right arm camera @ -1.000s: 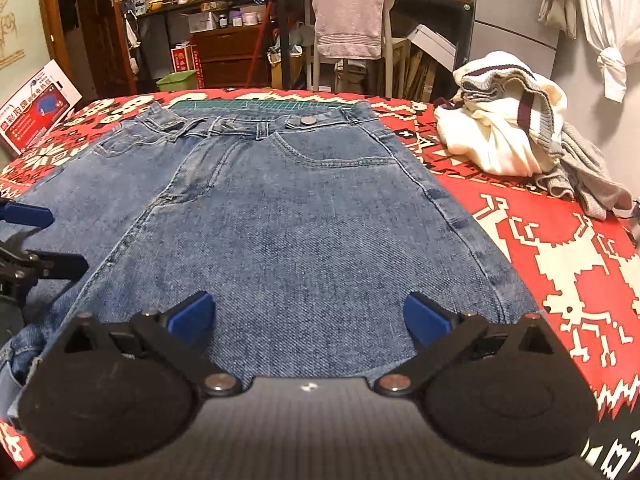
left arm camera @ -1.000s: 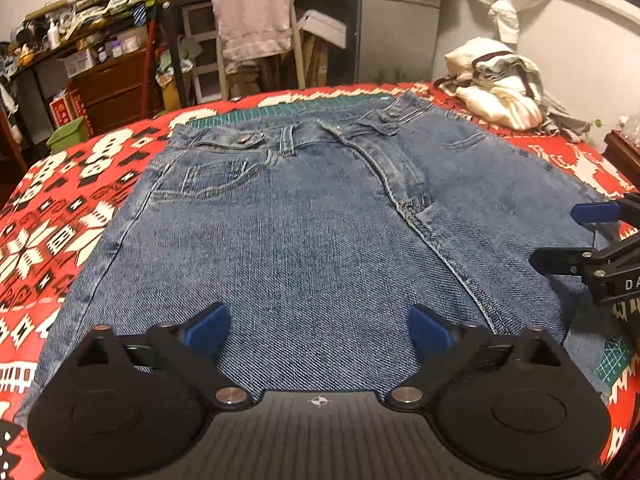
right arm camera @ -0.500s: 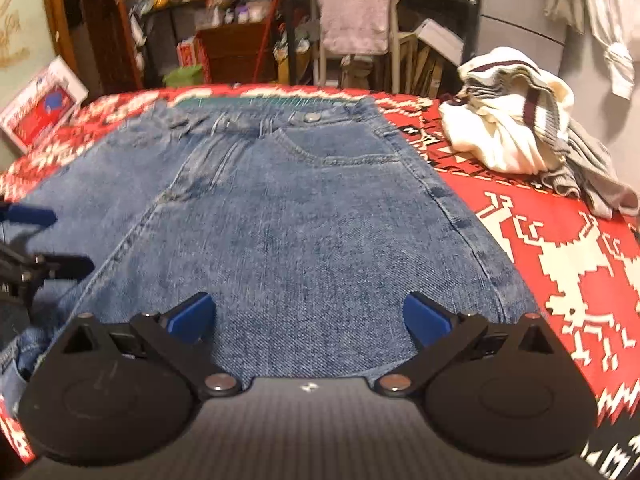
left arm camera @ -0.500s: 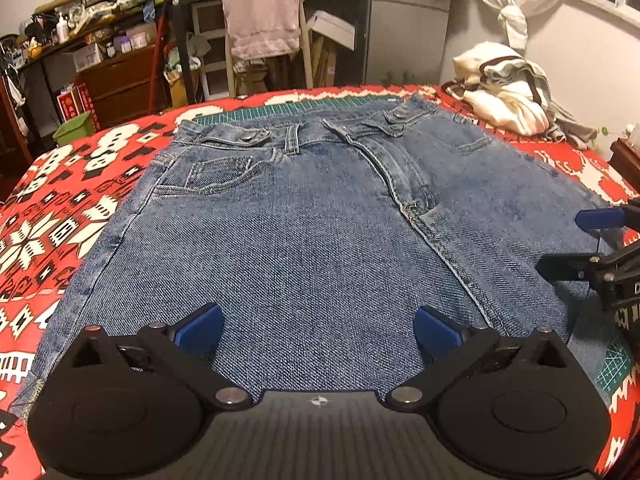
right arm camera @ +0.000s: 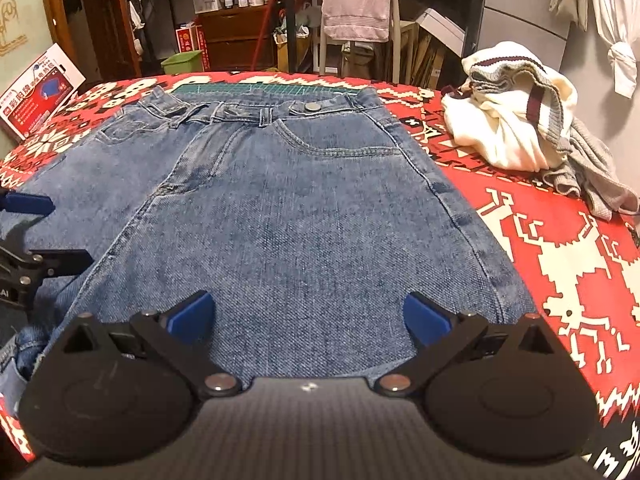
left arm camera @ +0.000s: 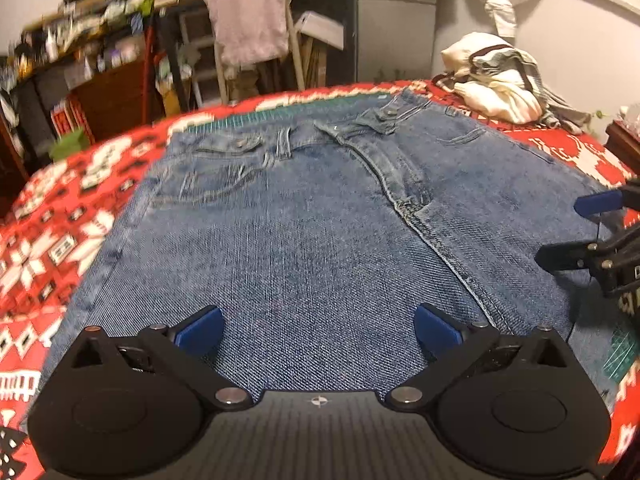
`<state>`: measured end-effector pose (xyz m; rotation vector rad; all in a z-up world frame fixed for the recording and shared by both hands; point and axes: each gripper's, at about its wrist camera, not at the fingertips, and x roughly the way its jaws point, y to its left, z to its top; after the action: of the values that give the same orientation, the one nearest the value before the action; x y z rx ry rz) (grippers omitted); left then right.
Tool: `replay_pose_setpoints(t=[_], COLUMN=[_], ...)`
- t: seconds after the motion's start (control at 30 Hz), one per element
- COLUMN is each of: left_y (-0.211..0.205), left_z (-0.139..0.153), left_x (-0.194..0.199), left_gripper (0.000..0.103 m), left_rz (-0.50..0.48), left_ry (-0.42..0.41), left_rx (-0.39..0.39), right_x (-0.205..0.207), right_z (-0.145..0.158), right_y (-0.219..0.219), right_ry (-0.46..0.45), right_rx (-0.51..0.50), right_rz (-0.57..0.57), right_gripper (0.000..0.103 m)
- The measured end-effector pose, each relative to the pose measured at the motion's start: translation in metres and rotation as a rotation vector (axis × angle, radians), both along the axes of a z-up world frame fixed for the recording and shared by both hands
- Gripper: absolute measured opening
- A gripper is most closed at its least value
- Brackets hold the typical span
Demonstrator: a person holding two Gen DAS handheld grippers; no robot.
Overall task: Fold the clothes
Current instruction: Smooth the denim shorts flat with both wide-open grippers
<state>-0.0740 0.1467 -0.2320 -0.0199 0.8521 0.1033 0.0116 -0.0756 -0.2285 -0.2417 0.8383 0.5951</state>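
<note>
- Between and beyond both sets of jaws: jeans [left arm camera: 320, 216], blue denim, spread flat and front-up on a red patterned blanket [left arm camera: 60, 232], waistband at the far end, the near fold or hem passing under the fingers.
- Left gripper [left arm camera: 318, 330]: jaws wide apart, holding nothing, poised low over the near denim edge; whether the pads touch the cloth cannot be told.
- Right gripper [right arm camera: 306, 316]: jaws likewise spread and empty, over the other half of the same edge — each gripper shows at the margin of the other's view.
- Right of the right jaws, well apart: heap of cream and grey clothes [right arm camera: 528, 128], unfolded.
- Risk, pinch: closing on the top layer alone would likely lift one ply and leave the lower behind.
- Risk, blanket: jaws set too deep may catch the blanket with the denim.
- Risk, skew: uneven lifting between the two grippers would probably twist the fold line — heavy denim sags.
</note>
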Motion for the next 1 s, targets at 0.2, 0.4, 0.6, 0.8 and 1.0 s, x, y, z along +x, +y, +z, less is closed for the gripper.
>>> replay_pose_setpoints(t=[0.2,0.4,0.6,0.8,1.0], left_y=[0.001,0.000,0.003,0.027,0.053], left_z=[0.001,0.000,0.018,0.031,0.015], left_x=[0.002,0.005,-0.001,0.019,0.049], left_gripper=[0.103,0.103,0.092,0.087,0.060], left_rz=[0.001,0.000,0.000,-0.003,-0.004], left_ry=[0.018,0.008,-0.072,-0.108,-0.039], left_rx=[-0.011,-0.007,0.016,0.034,0.032], right_x=[0.000,0.003,0.004,0.029,0.057], right_z=[0.000,0.001,0.015,0.024,0.015], right_y=[0.001,0.002,-0.002,0.010,0.034], right_ry=[0.005,0.022,-0.009,-0.034,-0.011], right_rx=[-0.008,-0.019,0.023,0.023,0.016], right_rz=[-0.015,-0.013,0.001,0.008,0.034], right_gripper=[0.103,0.103,0.103,0.103,0.102])
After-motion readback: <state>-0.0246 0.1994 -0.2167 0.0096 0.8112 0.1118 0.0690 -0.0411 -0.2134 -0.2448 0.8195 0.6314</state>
